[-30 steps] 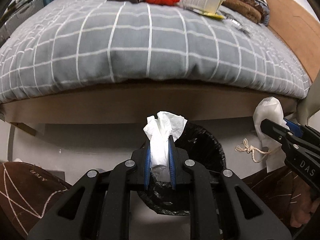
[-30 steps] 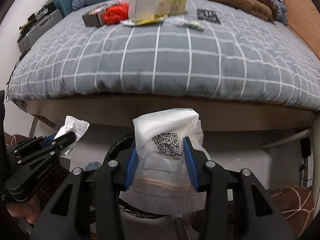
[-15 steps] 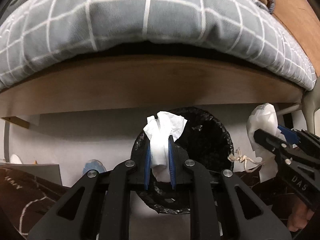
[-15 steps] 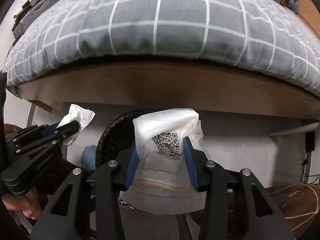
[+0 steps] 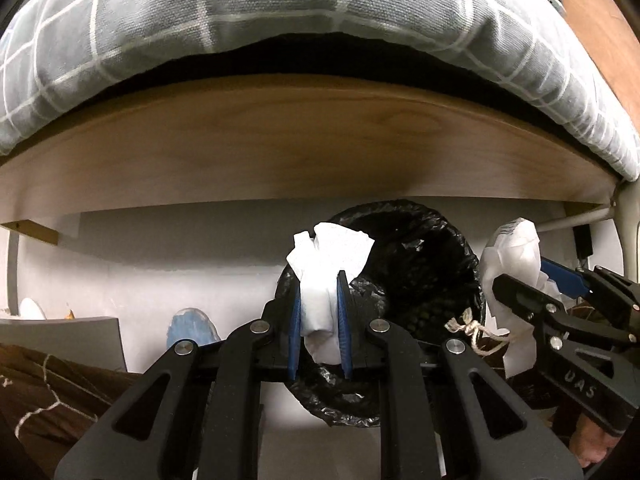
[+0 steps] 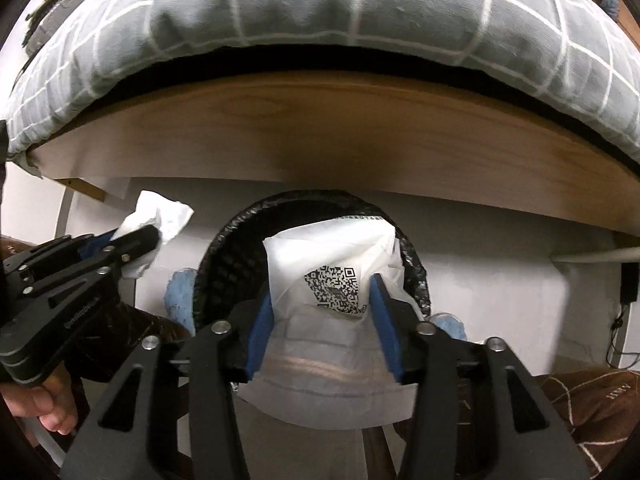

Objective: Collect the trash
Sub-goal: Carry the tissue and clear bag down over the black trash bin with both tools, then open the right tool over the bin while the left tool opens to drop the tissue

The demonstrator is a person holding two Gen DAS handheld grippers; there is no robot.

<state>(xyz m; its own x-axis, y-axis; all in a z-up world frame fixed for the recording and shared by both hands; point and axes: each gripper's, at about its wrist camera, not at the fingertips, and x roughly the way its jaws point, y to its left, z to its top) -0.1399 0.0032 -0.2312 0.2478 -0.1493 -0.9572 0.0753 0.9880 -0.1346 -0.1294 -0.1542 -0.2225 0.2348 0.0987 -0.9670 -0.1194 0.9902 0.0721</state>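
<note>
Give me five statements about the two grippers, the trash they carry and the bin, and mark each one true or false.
1. The left gripper is shut on a crumpled white tissue. True.
2. The right gripper has a red box between its jaws. False: a white bag with a QR code sits there, and the jaws have just been opening around it.
3. The trash bin is lined with a black bag. True.
4. The bin stands on top of the bed. False: it stands on the floor, in front of the wooden bed frame.
5. The bedcover is plain white. False: it is grey with white grid lines.
</note>
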